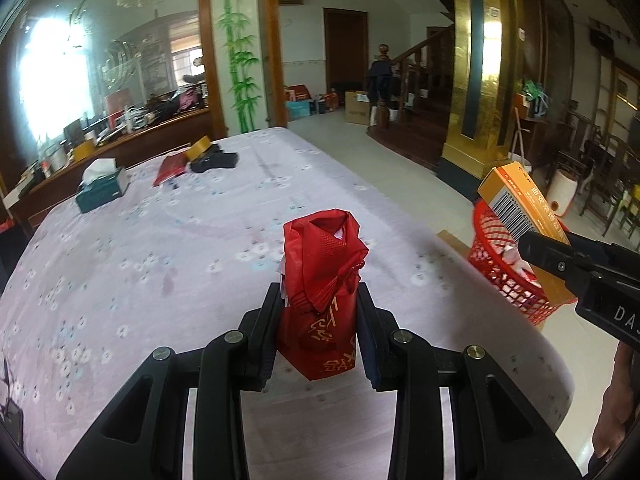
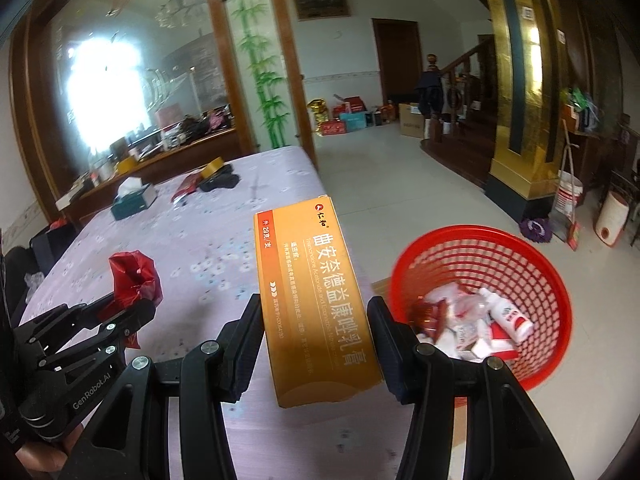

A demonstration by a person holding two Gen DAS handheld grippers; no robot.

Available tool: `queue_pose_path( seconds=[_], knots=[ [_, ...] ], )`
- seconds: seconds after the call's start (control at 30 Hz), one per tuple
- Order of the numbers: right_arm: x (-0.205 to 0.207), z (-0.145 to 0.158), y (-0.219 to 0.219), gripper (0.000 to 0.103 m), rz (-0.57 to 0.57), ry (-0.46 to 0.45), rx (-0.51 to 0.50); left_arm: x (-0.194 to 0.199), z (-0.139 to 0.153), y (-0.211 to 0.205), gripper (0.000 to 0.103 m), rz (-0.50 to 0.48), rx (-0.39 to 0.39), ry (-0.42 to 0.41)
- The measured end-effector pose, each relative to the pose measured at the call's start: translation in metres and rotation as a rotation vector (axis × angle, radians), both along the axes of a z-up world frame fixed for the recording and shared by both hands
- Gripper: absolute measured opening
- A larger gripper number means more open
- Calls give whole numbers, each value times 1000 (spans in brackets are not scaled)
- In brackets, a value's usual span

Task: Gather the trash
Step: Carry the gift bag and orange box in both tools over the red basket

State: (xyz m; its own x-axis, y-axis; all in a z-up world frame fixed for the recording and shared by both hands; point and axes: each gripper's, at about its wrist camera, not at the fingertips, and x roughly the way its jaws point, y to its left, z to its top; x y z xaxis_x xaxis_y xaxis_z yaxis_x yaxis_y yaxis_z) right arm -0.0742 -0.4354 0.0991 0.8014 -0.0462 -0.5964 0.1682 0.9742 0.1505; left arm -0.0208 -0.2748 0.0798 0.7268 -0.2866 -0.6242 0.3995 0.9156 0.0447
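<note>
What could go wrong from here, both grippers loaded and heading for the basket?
1. The orange box is long and the right gripper clamps only its lower part; it may pivot and slip out short of the red basket.
2. The red packet in the left gripper is crumpled and soft, so it could slide free.
3. The basket sits on the floor beside the table, already part full; a drop from table height may miss or bounce out.

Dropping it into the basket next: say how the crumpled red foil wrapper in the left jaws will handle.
The crumpled red foil wrapper looks thin and creased, so probably floppy and light. Its glossy surface may slip or cling on release.
</note>
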Motion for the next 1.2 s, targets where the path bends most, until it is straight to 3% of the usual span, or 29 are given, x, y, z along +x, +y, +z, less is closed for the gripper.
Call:
queue_pose_path(
  seconds=[0.73, 1.2],
  knots=[
    [-35, 10, -100, 56, -189, -32, 68, 2, 11, -101, 33, -184, -21, 58],
    [-36, 4, -153, 57, -267, -19, 134, 24, -8, -159, 33, -312, -102, 245]
  ],
)
